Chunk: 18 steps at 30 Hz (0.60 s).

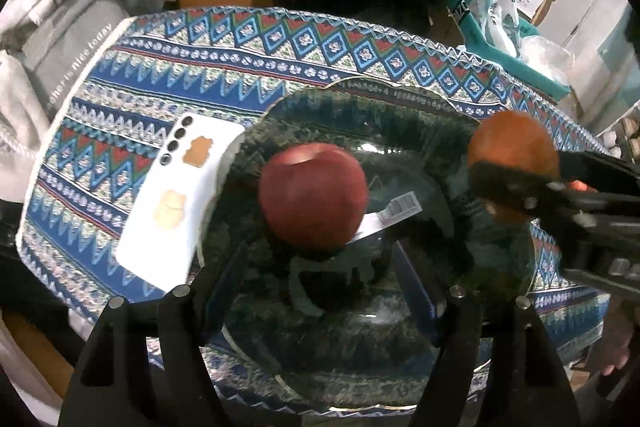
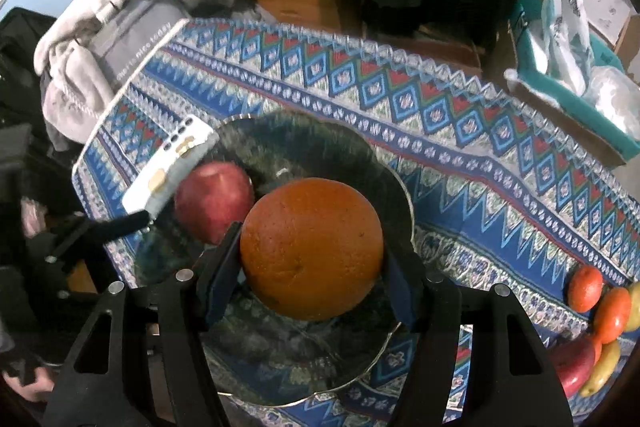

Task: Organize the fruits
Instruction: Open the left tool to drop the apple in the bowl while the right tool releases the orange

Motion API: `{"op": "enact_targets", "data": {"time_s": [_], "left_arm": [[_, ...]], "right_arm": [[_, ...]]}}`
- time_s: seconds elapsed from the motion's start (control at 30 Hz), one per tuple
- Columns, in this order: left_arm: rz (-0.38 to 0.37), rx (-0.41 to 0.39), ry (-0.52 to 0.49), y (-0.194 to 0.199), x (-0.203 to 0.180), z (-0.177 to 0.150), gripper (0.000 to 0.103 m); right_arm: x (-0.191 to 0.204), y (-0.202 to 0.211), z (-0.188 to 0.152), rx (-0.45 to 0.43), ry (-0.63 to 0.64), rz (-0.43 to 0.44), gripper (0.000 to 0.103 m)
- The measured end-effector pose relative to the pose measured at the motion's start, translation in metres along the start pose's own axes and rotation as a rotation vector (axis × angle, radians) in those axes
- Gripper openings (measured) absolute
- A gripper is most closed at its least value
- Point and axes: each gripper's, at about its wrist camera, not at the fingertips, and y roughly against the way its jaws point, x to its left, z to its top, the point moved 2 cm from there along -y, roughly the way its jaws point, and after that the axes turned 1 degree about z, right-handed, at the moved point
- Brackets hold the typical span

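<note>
A red apple (image 1: 313, 195) lies in a dark green glass plate (image 1: 304, 119) on the patterned cloth; it also shows in the right wrist view (image 2: 212, 199). My right gripper (image 2: 310, 263) is shut on a large orange (image 2: 312, 251) and holds it above the plate (image 2: 304, 139), beside the apple. In the left wrist view the orange (image 1: 514, 143) and right gripper (image 1: 516, 183) come in from the right. My left gripper (image 1: 320, 291) is open and empty just in front of the apple. More fruit (image 2: 600, 307) lies at the cloth's right edge.
A white phone (image 1: 176, 199) lies on the cloth touching the plate's left rim. Grey clothes (image 1: 52, 39) are heaped at the left. A teal box with plastic bags (image 1: 508, 39) stands at the back right. A label (image 1: 400, 211) sticks on the plate.
</note>
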Motion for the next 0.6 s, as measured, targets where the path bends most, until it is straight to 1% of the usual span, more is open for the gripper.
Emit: {"op": "enact_targets", "data": {"time_s": [0.2,0.4,0.47,0.6], "left_arm": [[0.003,-0.013,0.011,0.003,0.005,0.0,0.076],[0.011,-0.011,0.006,0.004,0.006,-0.003,0.076],[0.011,-0.01,0.006,0.004,0.006,-0.003,0.076],[0.008,-0.014,0.002,0.007,0.004,-0.003,0.076]], "right_arm": [[-0.002,-0.023,-0.011,0.068,0.007,-0.012,0.065],[-0.009,-0.036,-0.018,0.111,0.001,-0.028,0.066],[-0.012,-0.035,-0.018,0.107,-0.009,-0.018,0.065],[-0.016,-0.022,-0.014,0.068,-0.03,0.008,0.066]]}}
